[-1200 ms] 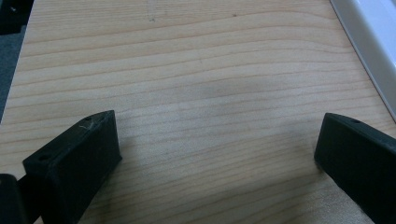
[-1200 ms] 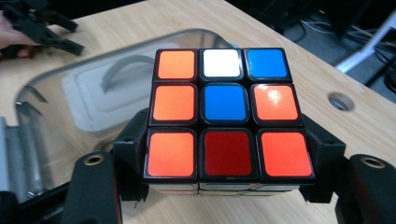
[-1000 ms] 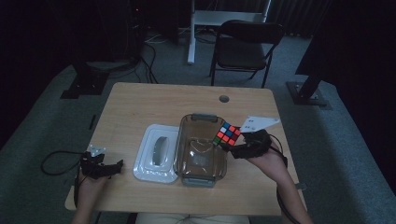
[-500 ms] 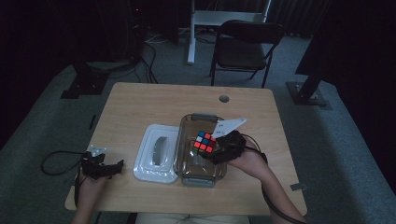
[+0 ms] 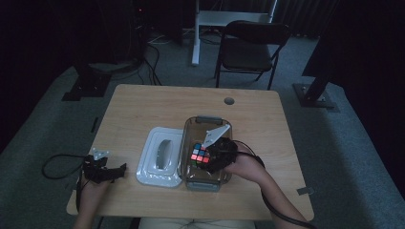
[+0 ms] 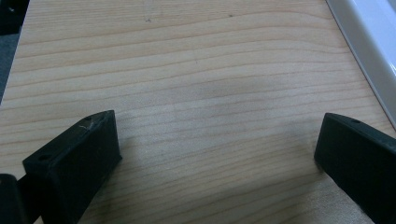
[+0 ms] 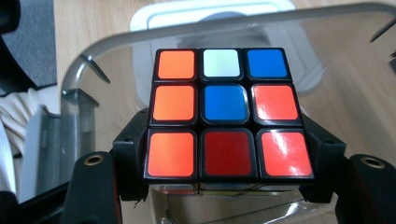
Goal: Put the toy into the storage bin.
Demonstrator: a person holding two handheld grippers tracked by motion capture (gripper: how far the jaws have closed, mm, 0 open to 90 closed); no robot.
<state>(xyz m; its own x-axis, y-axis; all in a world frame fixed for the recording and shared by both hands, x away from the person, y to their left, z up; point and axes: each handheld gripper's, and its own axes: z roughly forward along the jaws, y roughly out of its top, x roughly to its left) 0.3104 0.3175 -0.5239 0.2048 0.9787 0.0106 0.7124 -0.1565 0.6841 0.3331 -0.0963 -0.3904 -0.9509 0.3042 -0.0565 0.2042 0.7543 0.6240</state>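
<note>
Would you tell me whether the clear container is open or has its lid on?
Open. The clear container has no lid on it; the white lid lies flat on the table beside it, at its left in the high view.

High view above table (image 5: 143, 109); gripper views close, sharing white lid (image 5: 160, 157) edge

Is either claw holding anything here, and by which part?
The right claw grips the puzzle cube by two opposite side faces, over the clear container. The left claw is open and holds nothing.
</note>
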